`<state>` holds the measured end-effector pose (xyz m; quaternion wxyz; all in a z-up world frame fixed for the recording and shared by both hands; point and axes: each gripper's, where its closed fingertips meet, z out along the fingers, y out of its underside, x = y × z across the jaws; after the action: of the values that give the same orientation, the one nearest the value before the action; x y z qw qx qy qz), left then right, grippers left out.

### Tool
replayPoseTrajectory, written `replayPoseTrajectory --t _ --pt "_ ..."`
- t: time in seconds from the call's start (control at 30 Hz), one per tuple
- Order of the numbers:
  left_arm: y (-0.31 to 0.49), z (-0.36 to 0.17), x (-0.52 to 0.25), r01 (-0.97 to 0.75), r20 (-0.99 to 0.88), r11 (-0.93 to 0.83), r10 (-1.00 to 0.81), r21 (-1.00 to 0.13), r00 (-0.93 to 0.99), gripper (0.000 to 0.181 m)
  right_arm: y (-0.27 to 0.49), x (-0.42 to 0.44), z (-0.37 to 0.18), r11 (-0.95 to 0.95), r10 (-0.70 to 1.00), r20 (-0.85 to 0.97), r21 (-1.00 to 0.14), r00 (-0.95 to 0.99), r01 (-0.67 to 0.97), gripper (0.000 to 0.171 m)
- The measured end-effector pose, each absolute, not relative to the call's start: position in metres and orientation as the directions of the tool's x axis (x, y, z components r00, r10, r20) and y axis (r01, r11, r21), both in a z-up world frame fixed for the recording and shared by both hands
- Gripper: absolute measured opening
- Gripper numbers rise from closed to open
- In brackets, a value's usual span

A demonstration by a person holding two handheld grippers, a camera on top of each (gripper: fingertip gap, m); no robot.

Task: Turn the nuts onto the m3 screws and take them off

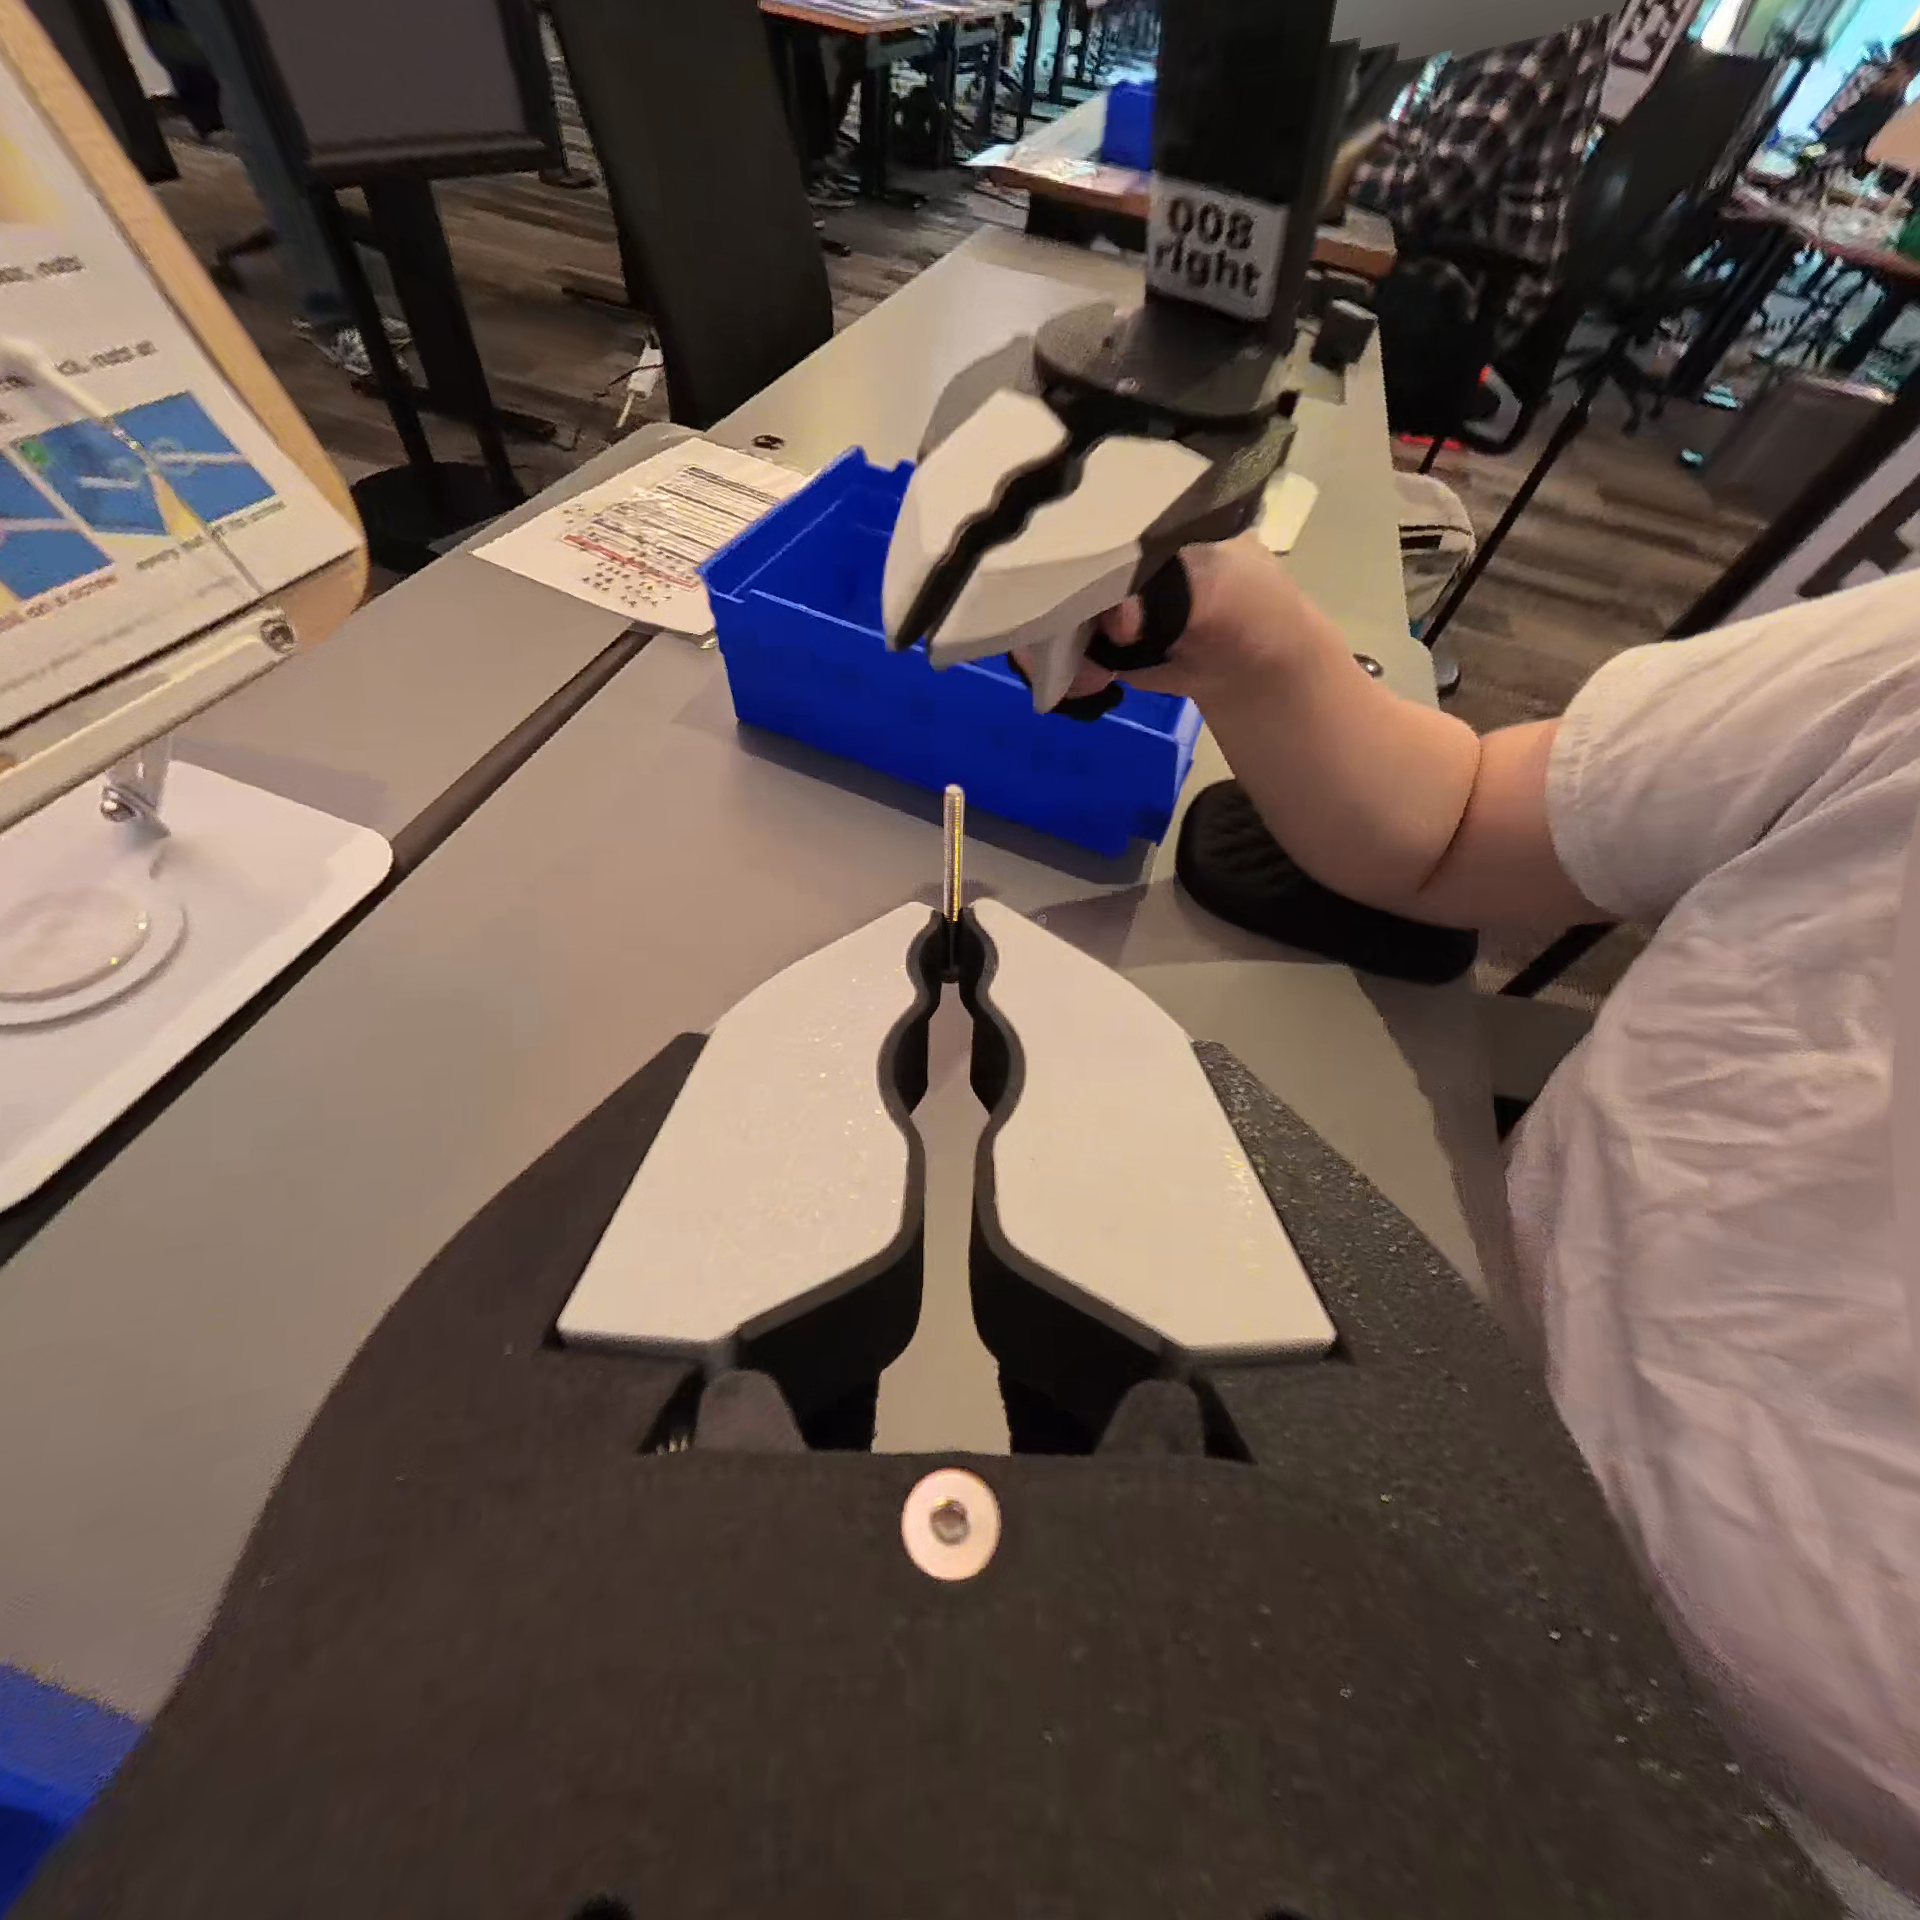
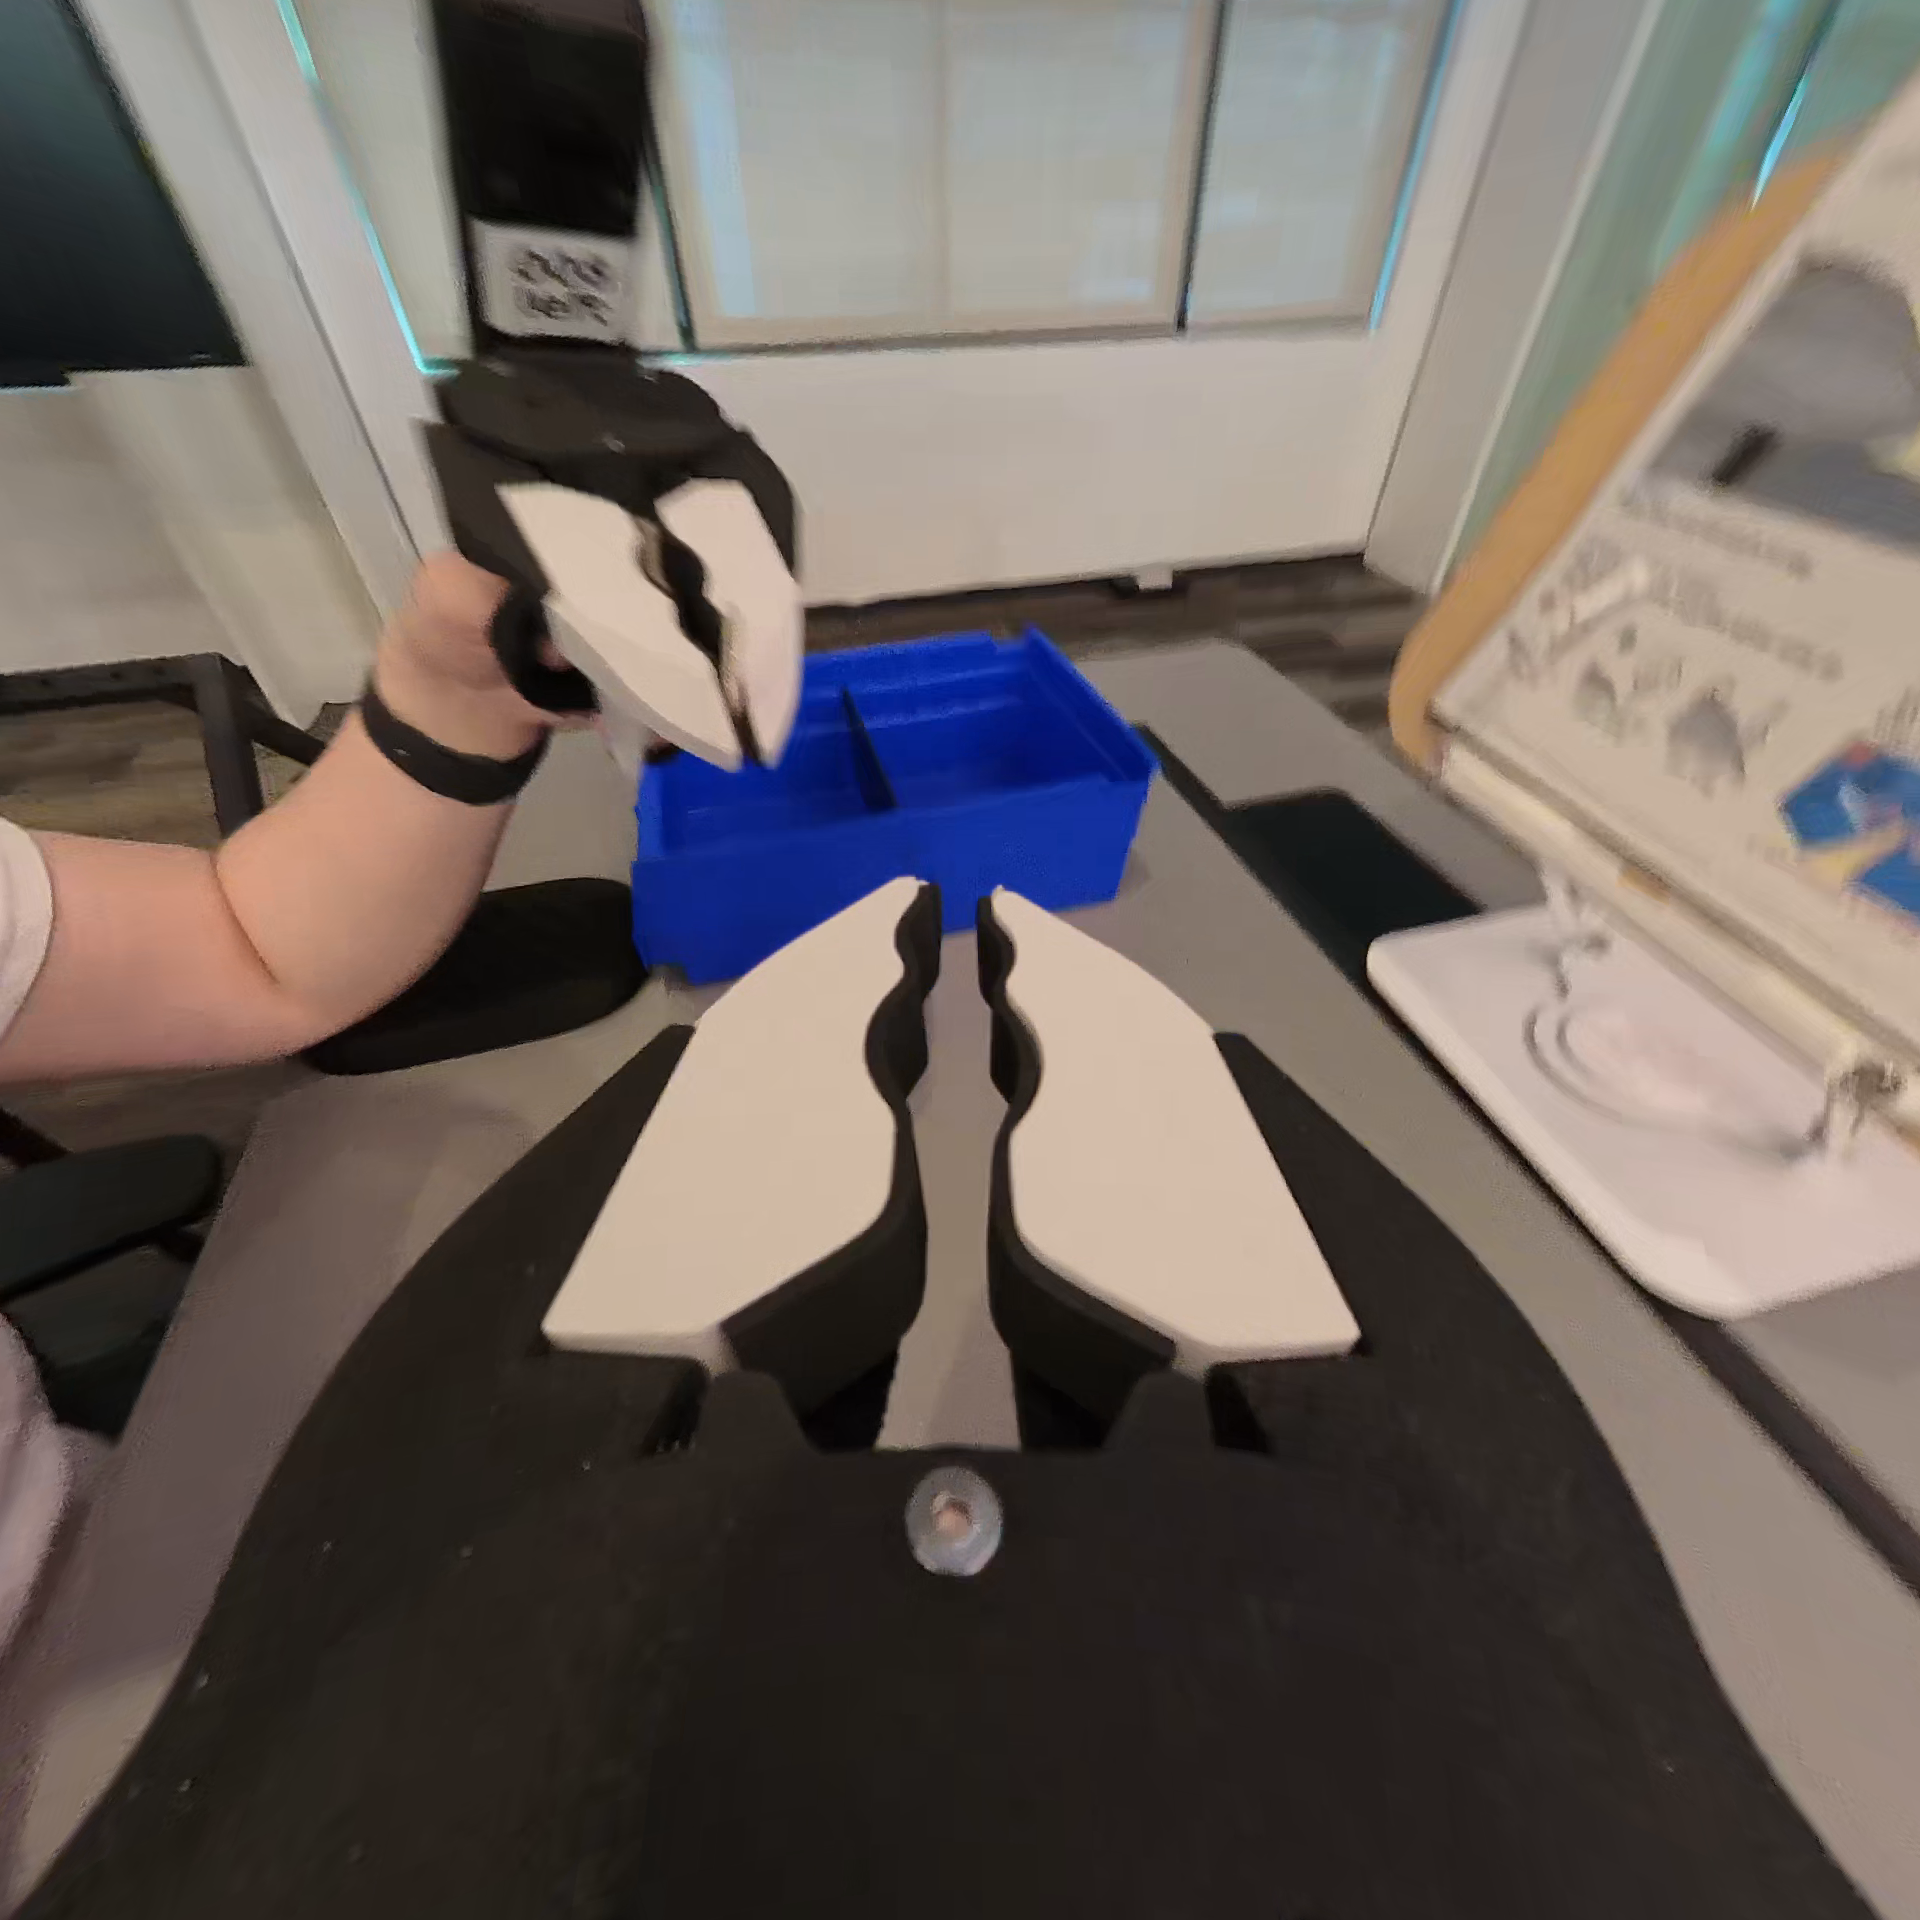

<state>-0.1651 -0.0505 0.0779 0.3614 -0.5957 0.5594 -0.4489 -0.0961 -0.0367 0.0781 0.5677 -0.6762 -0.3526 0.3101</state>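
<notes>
1. my left gripper (image 1: pixel 951 920) pinches the m3 screw (image 1: pixel 953 847) at its tips; the thin shaft sticks out toward the blue bin (image 1: pixel 935 686).
2. my right gripper (image 2: pixel 958 899) hangs above the near side of the blue bin, jaws slightly apart, nothing between them.
3. no nut visible in either view.
4. judgement: screw is light, stiff, slick metal, and may pivot in the pinch. hold low and leave the threads free.
</notes>
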Motion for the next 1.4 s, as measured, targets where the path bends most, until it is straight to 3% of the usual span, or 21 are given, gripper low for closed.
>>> replayPoseTrajectory --t 0.13,0.5,0.8,0.87,0.97,1.03,1.2,1.4 --pt "-0.043 0.074 -0.160 -0.348 0.159 -0.153 -0.987 -0.925 0.011 0.002 -0.003 -0.062 0.018 -0.363 0.726 -0.114 -0.901 0.678 0.237 0.005" --pt "-0.048 0.068 -0.158 -0.400 0.116 -0.123 -0.992 -0.908 0.041 0.002 -0.005 0.003 0.058 -0.315 0.552 0.057 -0.909 0.832 0.272 0.007" --pt "-0.045 0.073 -0.168 -0.410 0.124 -0.152 -0.988 -0.900 0.093 0.002 0.016 0.042 -0.017 -0.550 0.468 0.217 -0.688 0.857 0.474 0.013" --pt "-0.049 0.075 -0.170 -0.408 0.139 -0.159 -0.987 -0.899 0.078 0.002 0.018 0.037 -0.023 -0.538 0.495 0.191 -0.699 0.848 0.471 0.016" --pt "-0.052 0.076 -0.171 -0.414 0.134 -0.152 -0.988 -0.898 0.072 0.002 0.011 0.023 -0.033 -0.584 0.553 0.019 -0.705 0.833 0.403 0.000" --pt "-0.057 0.077 -0.170 -0.417 0.128 -0.138 -0.990 -0.898 0.052 0.002 0.008 0.030 -0.052 -0.662 0.538 0.007 -0.616 0.843 0.427 0.000" --pt "-0.069 0.082 -0.170 -0.412 0.135 -0.129 -0.991 -0.902 0.014 0.002 -0.012 0.065 -0.101 -0.855 0.449 0.086 -0.247 0.889 0.456 0.000" --pt "-0.086 0.086 -0.168 -0.415 0.131 -0.104 -0.991 -0.904 -0.038 0.002 -0.020 0.069 -0.126 -0.969 0.230 -0.071 -0.107 0.971 0.222 0.002"
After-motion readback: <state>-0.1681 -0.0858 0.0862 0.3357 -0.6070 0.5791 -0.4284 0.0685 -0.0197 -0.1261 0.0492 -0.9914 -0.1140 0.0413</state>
